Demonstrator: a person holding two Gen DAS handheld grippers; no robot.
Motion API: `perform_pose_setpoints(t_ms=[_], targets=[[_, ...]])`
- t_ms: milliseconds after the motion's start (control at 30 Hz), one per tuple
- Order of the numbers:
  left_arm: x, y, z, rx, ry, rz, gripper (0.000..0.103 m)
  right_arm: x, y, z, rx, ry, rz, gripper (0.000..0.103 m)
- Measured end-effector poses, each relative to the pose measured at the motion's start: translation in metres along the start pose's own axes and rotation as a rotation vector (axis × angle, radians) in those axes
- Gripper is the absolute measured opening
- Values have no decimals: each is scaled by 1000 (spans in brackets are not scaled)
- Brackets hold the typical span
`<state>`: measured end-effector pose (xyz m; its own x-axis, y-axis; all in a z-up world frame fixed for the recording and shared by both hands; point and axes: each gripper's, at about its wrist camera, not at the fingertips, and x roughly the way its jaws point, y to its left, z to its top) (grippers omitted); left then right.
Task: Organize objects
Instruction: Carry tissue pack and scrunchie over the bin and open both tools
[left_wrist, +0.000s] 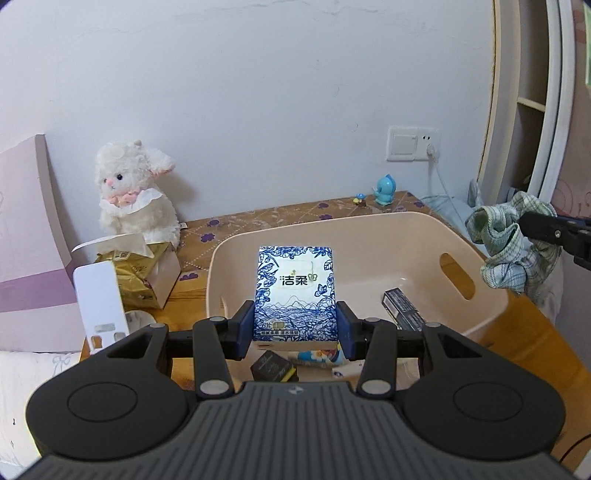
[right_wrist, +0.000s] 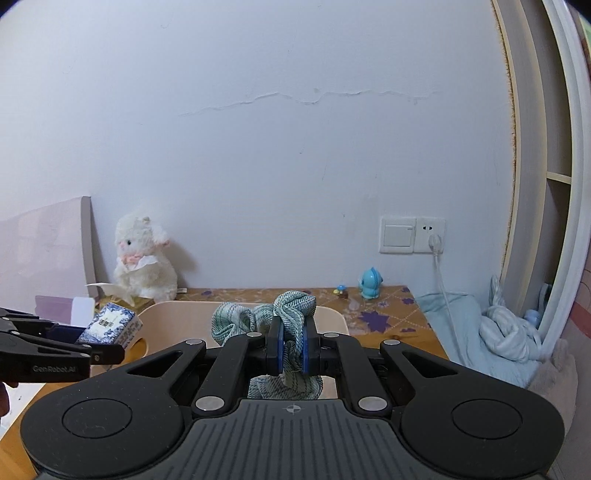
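Two grippers each carry something above a cream plastic basket (left_wrist: 369, 236) that sits on a wooden bedside table (left_wrist: 517, 332).

From the left wrist, the left gripper (left_wrist: 294, 325) has its blue pads pressed on both long sides of a blue-and-white tissue pack (left_wrist: 294, 288), jaws partly apart to the width of the pack. The pack stands upright between the fingers, held over the near part of the basket. Inside the basket lie a dark rectangular box (left_wrist: 402, 308) toward the right wall, a small black-and-yellow box (left_wrist: 273, 367) and a flat packet with a flower print (left_wrist: 317, 358) under the gripper. At the right edge the right gripper (left_wrist: 535, 229) holds a crumpled green checked cloth (left_wrist: 506, 243) beside the basket's handle slot. On the table's left stand a white plush lamb (left_wrist: 133, 192), a gold tissue box (left_wrist: 147, 273) and a white stand (left_wrist: 99, 306). A blue figurine (left_wrist: 385, 190) stands on the patterned mat (left_wrist: 280, 218) by the wall, below a wall switch and socket (left_wrist: 412, 144).

From the right wrist, the right gripper (right_wrist: 291, 347) has its jaws nearly together, pinching the green checked cloth (right_wrist: 284, 314), which bunches above the pads and hangs below them, over the basket (right_wrist: 173, 314). At the left the left gripper (right_wrist: 85, 343) carries the tissue pack (right_wrist: 110, 326) above the basket's left rim. The plush lamb (right_wrist: 144, 258) and blue figurine (right_wrist: 370, 284) stand at the back against the wall, and light blue bedding (right_wrist: 480, 332) lies to the right of the table (right_wrist: 424, 332).
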<state>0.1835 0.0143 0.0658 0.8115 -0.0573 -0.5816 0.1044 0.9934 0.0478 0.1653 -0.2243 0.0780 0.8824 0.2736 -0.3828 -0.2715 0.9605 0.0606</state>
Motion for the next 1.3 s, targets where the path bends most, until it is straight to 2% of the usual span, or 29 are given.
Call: perform_pose_setpoints(t_ms=[233,633,833,900,967,1000,1033,1300], targets=[[46,-7,6,13,76,8,48,42,1,-6,-18,57,-8,10],[103,-18,-11,44,249,32,48,95,12,-35,-91,266,-5,10],[104,-18,-14,43,247,53,48,99,18,-45,-114,315,-7,14],[100,-17,-12,39,231,51,48,94,19,-44,-117,303,1,31],[93,-16,-10,32,219,51,53,86,20,-41,-118,276,4,39],[88,-15,-9,23,212,52,67,81,21,-38,-119,260,-2,44],[83,-14,-8,12,198,53,76,76,21,-36,-120,246,-5,47],[43,-13,-3,-6,129,69,81,32,30,-24,-134,145,-29,84]])
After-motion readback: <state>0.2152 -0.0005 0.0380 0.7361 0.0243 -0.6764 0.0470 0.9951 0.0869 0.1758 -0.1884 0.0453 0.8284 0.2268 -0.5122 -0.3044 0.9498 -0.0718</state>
